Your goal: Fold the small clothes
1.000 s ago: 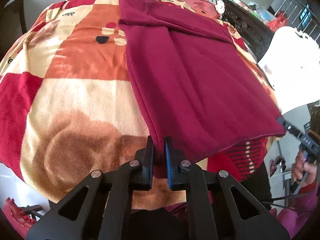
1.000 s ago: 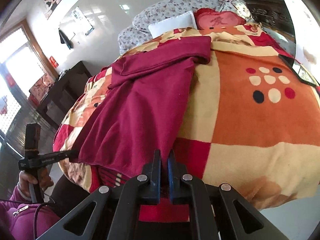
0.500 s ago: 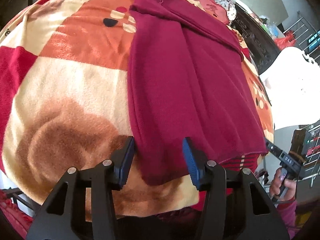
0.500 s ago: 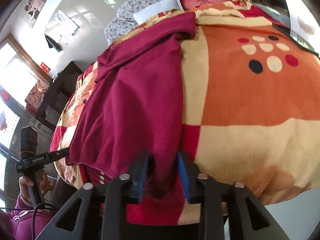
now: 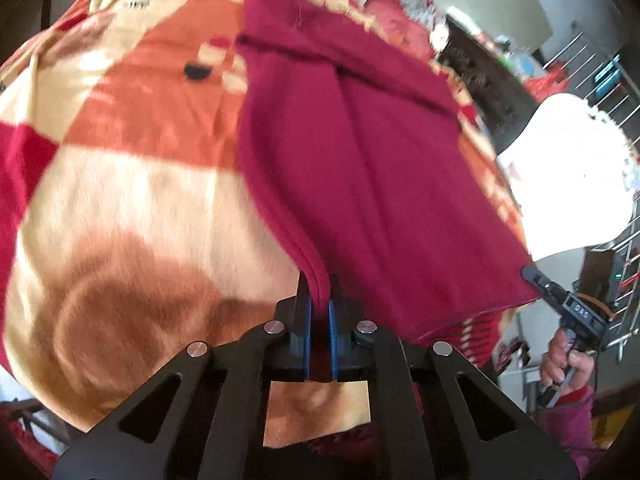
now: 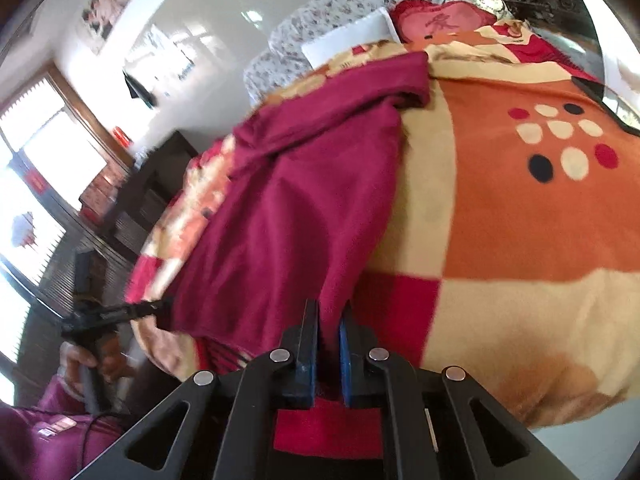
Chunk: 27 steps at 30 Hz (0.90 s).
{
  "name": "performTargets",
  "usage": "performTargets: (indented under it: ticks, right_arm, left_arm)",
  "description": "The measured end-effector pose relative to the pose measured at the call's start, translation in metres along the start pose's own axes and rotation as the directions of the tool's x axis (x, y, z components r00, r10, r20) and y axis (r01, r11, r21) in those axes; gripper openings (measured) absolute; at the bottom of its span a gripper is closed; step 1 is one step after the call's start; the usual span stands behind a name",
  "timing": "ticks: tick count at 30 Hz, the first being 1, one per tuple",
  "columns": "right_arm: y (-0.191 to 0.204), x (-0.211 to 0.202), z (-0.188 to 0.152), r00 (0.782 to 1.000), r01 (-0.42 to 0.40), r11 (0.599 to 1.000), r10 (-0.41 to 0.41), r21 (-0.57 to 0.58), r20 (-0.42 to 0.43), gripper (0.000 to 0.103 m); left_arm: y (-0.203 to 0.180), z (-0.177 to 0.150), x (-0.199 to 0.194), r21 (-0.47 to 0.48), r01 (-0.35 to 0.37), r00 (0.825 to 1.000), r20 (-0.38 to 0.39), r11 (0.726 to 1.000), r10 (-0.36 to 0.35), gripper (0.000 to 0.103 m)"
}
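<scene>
A dark red garment (image 5: pixel 360 160) lies lengthwise on the bed, its sleeves folded across the far end. My left gripper (image 5: pixel 319 284) is shut on the garment's near left corner, and the cloth rises out from between the blue pads. My right gripper (image 6: pixel 330 312) is shut on the near right corner of the same garment (image 6: pixel 288 208). Each gripper shows in the other's view at the hem's opposite corner: the right one (image 5: pixel 560 300) and the left one (image 6: pixel 136 310), each held by a hand.
The bed carries an orange, cream and red checked blanket (image 5: pixel 140 180) with a dotted patch (image 6: pixel 560 140). Pillows (image 6: pixel 352 40) sit at the head. A white chair back (image 5: pixel 568 172) stands to the right, a dark cabinet (image 6: pixel 132 208) to the left.
Both grippers were shut on the hem corners, opened half a second ago, and are now shut on the corners again. The near hem is now lifted slightly off the blanket.
</scene>
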State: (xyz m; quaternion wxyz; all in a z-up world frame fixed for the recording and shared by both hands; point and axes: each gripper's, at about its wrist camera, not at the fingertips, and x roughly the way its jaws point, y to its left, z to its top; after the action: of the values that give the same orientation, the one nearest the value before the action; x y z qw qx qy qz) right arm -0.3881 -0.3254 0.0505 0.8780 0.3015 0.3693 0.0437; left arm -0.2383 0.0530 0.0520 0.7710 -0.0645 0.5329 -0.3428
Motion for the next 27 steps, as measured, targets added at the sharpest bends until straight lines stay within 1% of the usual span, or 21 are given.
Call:
performTargets:
  ticks: [3,6,9,14,18,23,27]
  right_arm:
    - [-0.004,-0.007,0.016,0.995,-0.092,0.994,0.089,0.056,0.046,0.008]
    - [-0.002,-0.013,0.027,0.986,-0.153,0.985,0.147,0.08,0.081,0.008]
    - [0.002,-0.015,0.036,0.98,-0.182,0.98,0.174,0.085,0.093,0.008]
    - [0.003,-0.012,0.061,0.978,-0.184,0.98,0.174,0.082,0.115,0.008]
    - [0.0,-0.006,0.085,0.975,-0.184,0.979,0.17,0.083,0.146,0.008]
    - [-0.003,0.005,0.106,0.976,-0.167,0.983,0.154,0.075,0.154,0.008]
    - [-0.007,0.016,0.121,0.976,-0.165,0.982,0.149,0.09,0.161,0.008]
  left_arm:
    - [0.001,0.012,-0.014,-0.017,0.033,0.998,0.049,0.999,-0.032,0.005]
    - [0.002,0.017,-0.025,-0.027,0.048,0.996,0.076,0.998,-0.046,0.005]
    - [0.002,0.026,-0.033,-0.028,0.054,0.994,0.1,0.998,-0.051,0.005]
    - [0.003,0.05,-0.038,-0.03,0.075,0.988,0.134,0.997,-0.07,0.005]
    - [0.004,0.073,-0.033,-0.042,0.088,0.984,0.156,0.995,-0.081,0.005]
    - [0.002,0.095,-0.03,-0.045,0.093,0.982,0.171,0.995,-0.084,0.005]
    - [0.0,0.112,-0.029,-0.044,0.094,0.978,0.191,0.995,-0.084,0.005]
